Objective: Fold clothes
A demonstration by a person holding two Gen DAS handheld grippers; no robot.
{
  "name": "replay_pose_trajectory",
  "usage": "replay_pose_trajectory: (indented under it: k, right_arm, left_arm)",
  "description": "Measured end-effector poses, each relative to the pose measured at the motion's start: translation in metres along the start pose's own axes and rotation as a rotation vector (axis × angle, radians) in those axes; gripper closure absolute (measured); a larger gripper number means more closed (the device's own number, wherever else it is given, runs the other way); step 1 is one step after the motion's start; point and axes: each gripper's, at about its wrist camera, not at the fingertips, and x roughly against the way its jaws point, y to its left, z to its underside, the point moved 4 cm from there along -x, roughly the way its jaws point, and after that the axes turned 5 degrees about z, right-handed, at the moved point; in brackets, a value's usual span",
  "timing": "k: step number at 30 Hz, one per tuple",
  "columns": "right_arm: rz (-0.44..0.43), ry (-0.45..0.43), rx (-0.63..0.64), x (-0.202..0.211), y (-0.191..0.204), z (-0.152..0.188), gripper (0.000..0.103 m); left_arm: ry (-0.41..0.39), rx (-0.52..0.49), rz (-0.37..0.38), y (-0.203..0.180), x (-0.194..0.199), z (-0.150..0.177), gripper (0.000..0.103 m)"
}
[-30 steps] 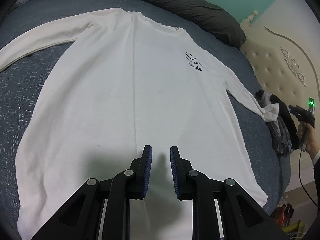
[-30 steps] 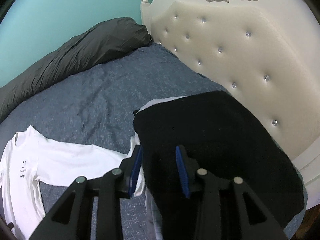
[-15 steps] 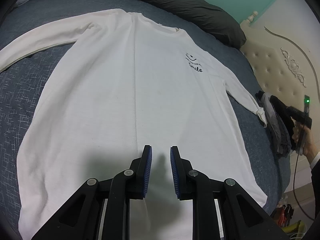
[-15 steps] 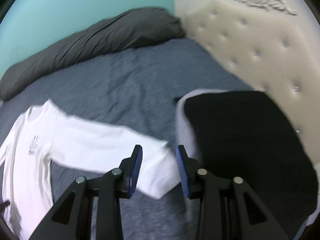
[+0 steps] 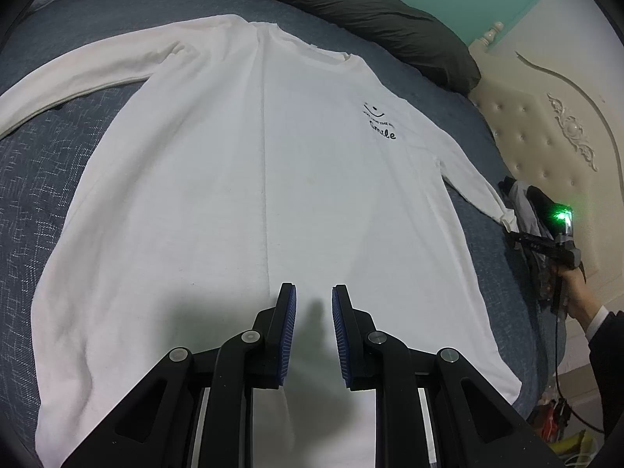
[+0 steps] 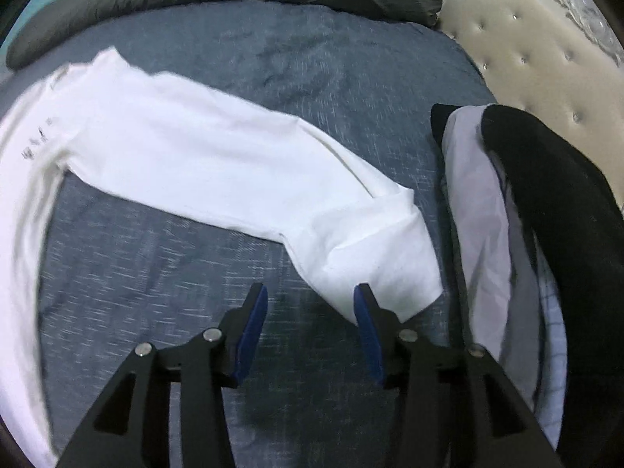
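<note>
The left wrist view took in the whole white long-sleeved shirt [image 5: 273, 179] spread flat on the blue bed [image 5: 43, 156], its print at upper right. Only the right wrist view showed the sleeve cuff [image 6: 374, 261] beside a pile of dark and pale clothes [image 6: 546, 234]. The left tongs [image 5: 314, 300] hung narrowly parted over the hem, pinching nothing. The right tongs [image 6: 310, 304], tilted steeply downward, had just been spreading, cuff edge by one pad, ungripped.
</note>
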Motion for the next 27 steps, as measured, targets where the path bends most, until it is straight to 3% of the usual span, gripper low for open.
replay_pose_trajectory:
  k: [4,8,10,20,27]
  right_arm:
    - [0.071,-0.005,0.069,-0.011,0.001,-0.002,0.058]
    - [0.099,-0.016,0.057,-0.013,-0.006,-0.008,0.098]
    - [0.096,-0.052,0.030,-0.002,-0.013,-0.012,0.101]
    - [0.104,-0.231,-0.115,0.076,-0.084,-0.045,0.102]
    - [0.153,-0.268,-0.282,0.105,-0.166,-0.066,0.102]
  left_arm:
    - [0.006,0.003,-0.002,0.002,-0.002,0.000,0.082]
    - [0.006,0.005,-0.004,0.004,-0.003,0.000,0.082]
    - [0.007,0.006,-0.005,0.004,-0.004,0.001,0.082]
    - [0.011,-0.009,-0.004,-0.001,-0.007,0.002,0.082]
    - [0.021,-0.008,-0.010,-0.001,-0.010,0.004,0.082]
